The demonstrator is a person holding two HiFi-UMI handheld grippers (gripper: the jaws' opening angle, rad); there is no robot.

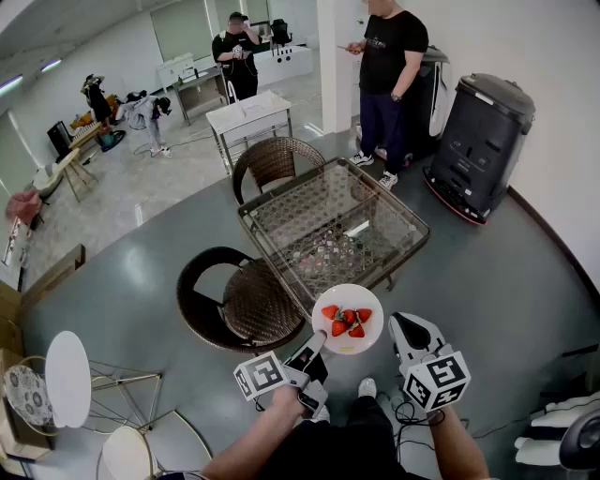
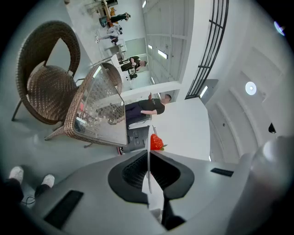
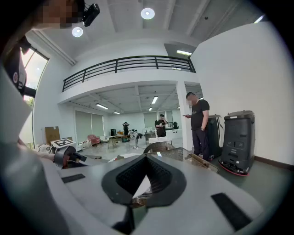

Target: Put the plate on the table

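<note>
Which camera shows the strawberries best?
The head view: from above, all the strawberries show on the white plate. The left gripper view catches one past the plate's edge; the right gripper view shows none.

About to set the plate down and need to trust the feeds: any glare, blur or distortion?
Head view: sharp, evenly lit, bowed at the edges, no strong glare on the table. Left gripper view: heavy fisheye, tilted sideways, plate seen edge-on. Right gripper view: bright ceiling lights, corners black.
</note>
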